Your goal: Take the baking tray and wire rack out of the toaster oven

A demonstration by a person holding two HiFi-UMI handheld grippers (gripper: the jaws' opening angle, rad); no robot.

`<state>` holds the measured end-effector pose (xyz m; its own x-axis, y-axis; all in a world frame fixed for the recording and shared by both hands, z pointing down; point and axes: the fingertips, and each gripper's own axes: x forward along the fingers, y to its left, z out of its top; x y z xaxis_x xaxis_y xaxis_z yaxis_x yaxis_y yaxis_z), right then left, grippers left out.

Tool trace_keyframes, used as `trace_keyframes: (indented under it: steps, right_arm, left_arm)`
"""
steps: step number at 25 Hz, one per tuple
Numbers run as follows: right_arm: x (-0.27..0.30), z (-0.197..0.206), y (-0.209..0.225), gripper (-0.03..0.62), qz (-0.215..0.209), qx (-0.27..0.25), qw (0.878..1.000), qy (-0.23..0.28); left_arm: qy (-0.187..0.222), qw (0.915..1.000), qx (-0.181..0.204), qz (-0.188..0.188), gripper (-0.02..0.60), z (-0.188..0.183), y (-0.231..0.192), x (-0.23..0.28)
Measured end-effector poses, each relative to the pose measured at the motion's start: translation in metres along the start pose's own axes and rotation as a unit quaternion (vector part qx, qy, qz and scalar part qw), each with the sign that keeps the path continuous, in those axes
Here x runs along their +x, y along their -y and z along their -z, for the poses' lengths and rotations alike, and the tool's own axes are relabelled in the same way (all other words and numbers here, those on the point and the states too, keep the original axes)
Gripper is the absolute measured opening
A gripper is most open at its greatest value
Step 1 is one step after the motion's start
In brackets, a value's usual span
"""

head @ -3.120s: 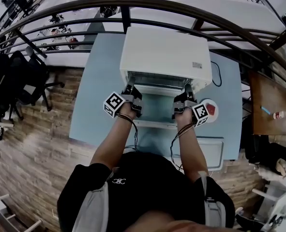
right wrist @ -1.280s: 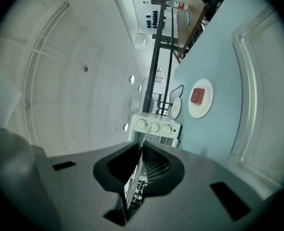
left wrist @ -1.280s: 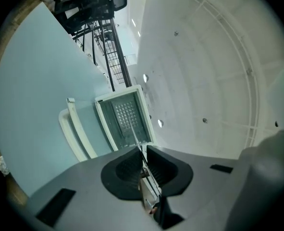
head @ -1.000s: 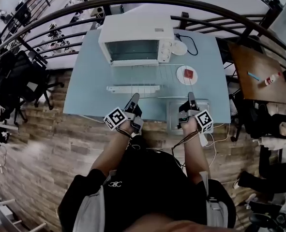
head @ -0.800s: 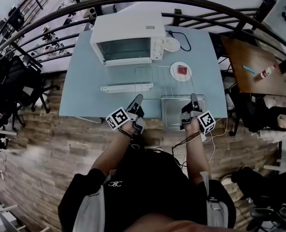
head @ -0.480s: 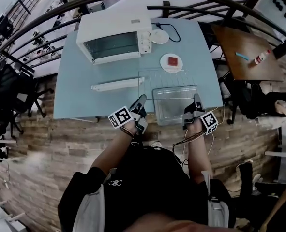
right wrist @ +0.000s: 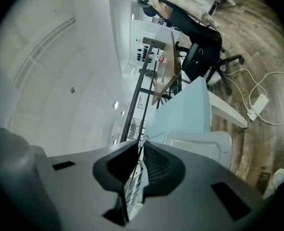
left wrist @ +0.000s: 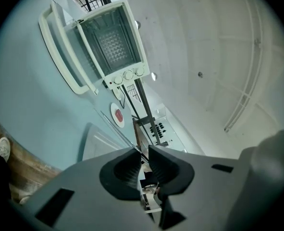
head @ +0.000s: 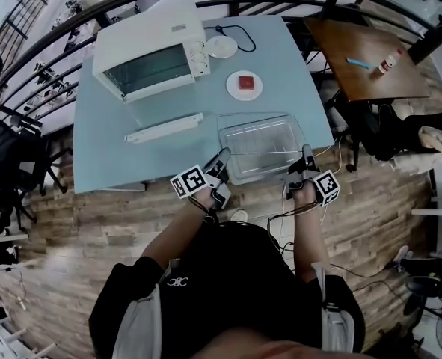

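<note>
wire rack (head: 259, 132) now over baking tray (head: 265, 168), earlier nearer toaster oven (head: 149, 54)

No word or number can be read anywhere. The toaster oven (head: 149, 54), far left on the tabletop, has a small label (head: 178, 28) on its top, too small to make out. The person's black shirt (head: 228, 290) bears a small white emblem (head: 179, 280), its form unclear. The left cube (head: 188, 182) and right cube (head: 327, 188) show black-and-white square markers: coded patterns, not letters.
</note>
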<state>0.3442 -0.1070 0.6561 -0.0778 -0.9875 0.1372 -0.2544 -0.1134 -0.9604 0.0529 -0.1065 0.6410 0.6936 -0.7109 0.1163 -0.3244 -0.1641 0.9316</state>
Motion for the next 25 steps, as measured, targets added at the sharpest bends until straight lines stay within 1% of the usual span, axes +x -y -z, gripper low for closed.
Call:
trace_keyframes:
  steps: [4, 6, 9, 11, 14, 16, 19, 25]
  right_arm:
    - [-0.009, -0.005, 0.016, 0.040, 0.018, 0.004, 1.000, -0.001]
    - [-0.012, -0.005, 0.026, 0.041, 0.032, -0.002, 0.999, -0.008]
    - [-0.017, -0.003, 0.040, 0.044, 0.062, -0.017, 0.998, -0.022]
    - [-0.019, 0.001, 0.051, 0.044, 0.085, -0.025, 0.995, -0.035]
    - [-0.022, 0.010, 0.067, 0.044, 0.117, -0.053, 0.990, -0.061]
    - [-0.026, 0.014, 0.076, 0.044, 0.131, -0.065, 0.986, -0.075]
    - [-0.030, 0.021, 0.087, 0.044, 0.150, -0.070, 0.982, -0.093]
    - [-0.037, 0.027, 0.105, 0.054, 0.171, -0.072, 0.977, -0.105]
  left_arm:
    - [-0.013, 0.9998, 0.013, -0.002, 0.055, 0.012, 0.001, 0.004]
    - [-0.020, 0.9997, 0.013, -0.005, 0.054, 0.018, -0.002, 0.004]
    - [-0.034, 0.9992, 0.007, -0.016, 0.054, 0.031, -0.012, 0.001]
    - [-0.053, 0.9981, 0.006, -0.029, 0.054, 0.040, -0.022, -0.001]
    - [-0.082, 0.9955, 0.007, -0.048, 0.058, 0.052, -0.038, -0.007]
    - [-0.096, 0.9937, 0.004, -0.057, 0.061, 0.060, -0.046, -0.011]
    - [-0.116, 0.9904, -0.003, -0.075, 0.066, 0.069, -0.060, -0.018]
    - [-0.147, 0.9826, 0.002, -0.113, 0.083, 0.083, -0.080, -0.023]
